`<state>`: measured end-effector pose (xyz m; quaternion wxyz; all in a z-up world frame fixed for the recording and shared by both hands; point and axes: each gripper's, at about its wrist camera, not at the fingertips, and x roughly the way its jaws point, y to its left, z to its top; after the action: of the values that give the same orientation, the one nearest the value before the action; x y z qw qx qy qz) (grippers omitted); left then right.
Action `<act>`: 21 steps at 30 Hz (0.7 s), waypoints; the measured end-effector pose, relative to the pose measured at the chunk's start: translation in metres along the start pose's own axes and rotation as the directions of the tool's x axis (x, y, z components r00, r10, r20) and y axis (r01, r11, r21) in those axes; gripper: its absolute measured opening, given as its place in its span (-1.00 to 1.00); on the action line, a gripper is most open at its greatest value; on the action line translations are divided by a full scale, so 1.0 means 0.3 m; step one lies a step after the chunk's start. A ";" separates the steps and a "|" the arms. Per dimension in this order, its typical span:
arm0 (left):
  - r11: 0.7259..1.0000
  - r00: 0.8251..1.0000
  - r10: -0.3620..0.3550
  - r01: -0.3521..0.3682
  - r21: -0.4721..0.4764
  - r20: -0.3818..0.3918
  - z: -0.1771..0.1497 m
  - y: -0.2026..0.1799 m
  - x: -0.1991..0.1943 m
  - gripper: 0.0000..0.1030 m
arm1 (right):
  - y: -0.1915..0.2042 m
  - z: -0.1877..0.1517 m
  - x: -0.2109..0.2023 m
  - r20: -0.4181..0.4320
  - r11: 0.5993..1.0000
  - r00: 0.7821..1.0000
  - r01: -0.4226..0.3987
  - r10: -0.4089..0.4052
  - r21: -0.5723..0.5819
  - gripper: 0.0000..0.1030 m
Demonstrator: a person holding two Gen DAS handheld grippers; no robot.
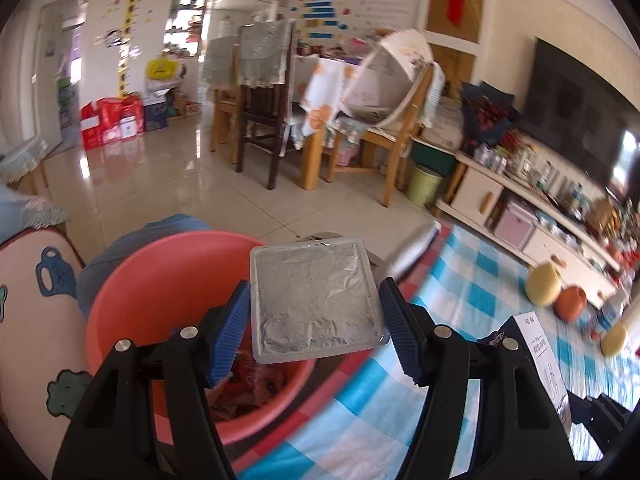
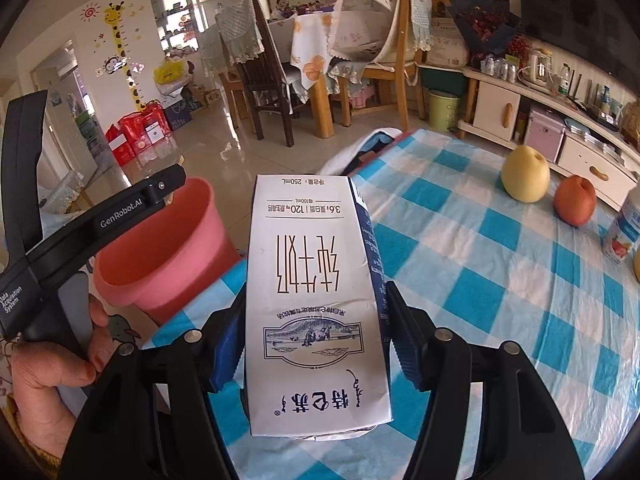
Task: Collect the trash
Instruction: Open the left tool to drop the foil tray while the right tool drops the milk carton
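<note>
The square plastic tray with a crinkly silver foil lid [image 1: 316, 300] is squeezed between the two blue ribbed pads of the left claw [image 1: 316, 320]. The tray sits above the round pink plastic bucket [image 1: 132, 288], a bit over its near edge. Red wrappers [image 1: 256, 384] lie in the bottom of the bucket.

The tall white paper milk carton with brown letters and a dark blue side [image 2: 316, 308] is squeezed by the right claw [image 2: 316, 340]. It is upside down and held above the tabletop with the blue and white checked cloth [image 2: 500, 272]. The carton is smooth and flat, with a small farm picture near the claw.

A hand [image 2: 48, 380] grips the black handle of the left claw, which tilts down toward the bucket. The bucket stands just beside the tabletop's edge.

Farther out on the cloth sit a round yellow pear [image 2: 525, 174] and a red apple [image 2: 575, 200], close together. A small juice box [image 2: 626, 228] stands near them.
</note>
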<state>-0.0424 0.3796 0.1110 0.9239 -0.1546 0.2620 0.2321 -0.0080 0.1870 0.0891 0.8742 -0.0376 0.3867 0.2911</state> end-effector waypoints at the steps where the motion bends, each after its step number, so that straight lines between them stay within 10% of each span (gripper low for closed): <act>1: 0.999 1.000 0.011 -0.011 -0.031 0.000 0.009 0.031 0.005 0.28 | 0.030 0.022 0.014 0.003 1.000 1.000 -0.014 0.014 -0.011 0.24; 10: 0.942 0.992 0.124 -0.126 -0.310 -0.028 0.057 0.309 0.062 0.28 | 0.296 0.169 0.179 -0.006 0.981 0.989 -0.148 0.149 -0.123 0.25; 21: 0.883 0.975 0.198 -0.221 -0.414 -0.098 0.049 0.439 0.129 0.53 | 0.450 0.216 0.421 -0.070 0.957 0.964 -0.263 0.256 -0.123 0.51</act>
<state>-0.0743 0.5102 0.0799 0.8308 -0.3276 0.2453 0.3772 0.0289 0.3781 0.0678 0.8136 -0.0518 0.3913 0.4270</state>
